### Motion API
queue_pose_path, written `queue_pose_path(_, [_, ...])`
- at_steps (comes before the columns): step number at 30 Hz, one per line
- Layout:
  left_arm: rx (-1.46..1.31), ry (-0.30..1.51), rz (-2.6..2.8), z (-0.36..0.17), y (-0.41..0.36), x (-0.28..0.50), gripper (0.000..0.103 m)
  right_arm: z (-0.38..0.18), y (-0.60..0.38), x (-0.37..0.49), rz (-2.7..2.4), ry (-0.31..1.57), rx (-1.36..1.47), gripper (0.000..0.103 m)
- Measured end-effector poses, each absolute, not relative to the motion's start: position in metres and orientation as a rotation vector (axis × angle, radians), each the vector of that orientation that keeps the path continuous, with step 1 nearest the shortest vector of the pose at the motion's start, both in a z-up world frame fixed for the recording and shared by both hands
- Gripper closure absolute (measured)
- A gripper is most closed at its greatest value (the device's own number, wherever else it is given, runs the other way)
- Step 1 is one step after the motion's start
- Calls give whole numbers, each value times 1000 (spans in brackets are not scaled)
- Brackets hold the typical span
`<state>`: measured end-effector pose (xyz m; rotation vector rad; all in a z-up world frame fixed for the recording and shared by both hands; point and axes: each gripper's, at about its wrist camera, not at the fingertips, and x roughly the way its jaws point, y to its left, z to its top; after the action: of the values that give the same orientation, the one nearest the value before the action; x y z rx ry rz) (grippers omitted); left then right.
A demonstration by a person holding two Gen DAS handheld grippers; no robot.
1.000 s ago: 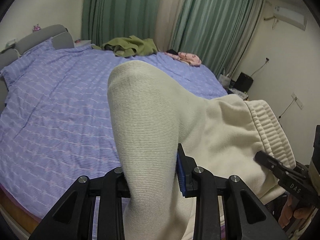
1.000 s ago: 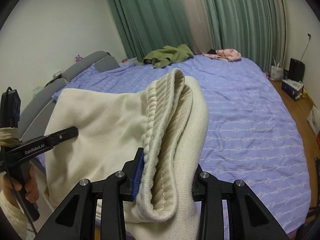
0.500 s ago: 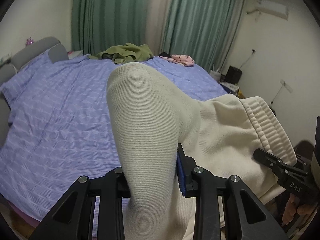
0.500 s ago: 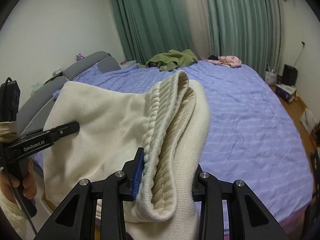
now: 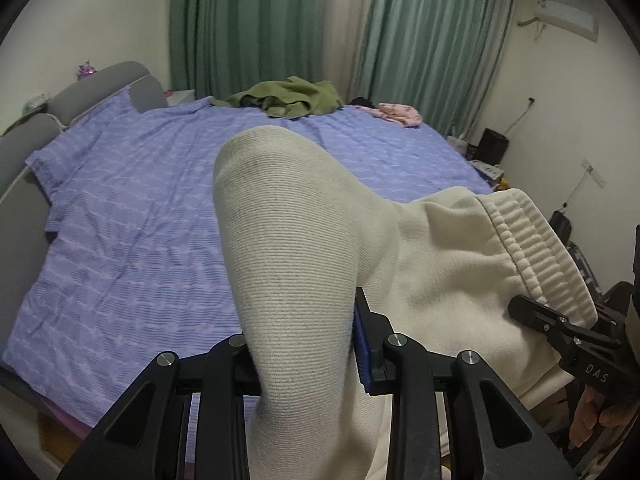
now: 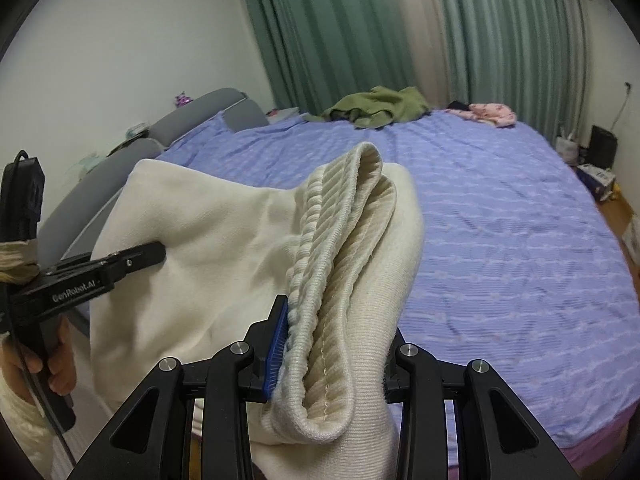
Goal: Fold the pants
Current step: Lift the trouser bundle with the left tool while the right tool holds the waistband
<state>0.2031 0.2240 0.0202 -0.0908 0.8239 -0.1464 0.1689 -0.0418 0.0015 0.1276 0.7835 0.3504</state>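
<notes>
Pants (image 5: 440, 248), cream and soft, hang in the air between both grippers, just in front of the purple bed (image 5: 132, 208). The left gripper (image 5: 308, 360) pinches the leg cuffs. The right gripper (image 6: 332, 364) pinches the ribbed waistband. The pants stretch sideways from one hand to the other. The bed ahead looks bare nearby. A green garment (image 5: 288, 98) and pink clothes (image 5: 400, 112) lie far back by the curtains (image 5: 256, 24).
</notes>
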Motion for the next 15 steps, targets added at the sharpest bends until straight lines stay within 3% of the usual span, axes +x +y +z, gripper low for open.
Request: queue_pose_path(15, [-167,861,-87,-11,375,217,72,-17,89,199,440,845,75,68])
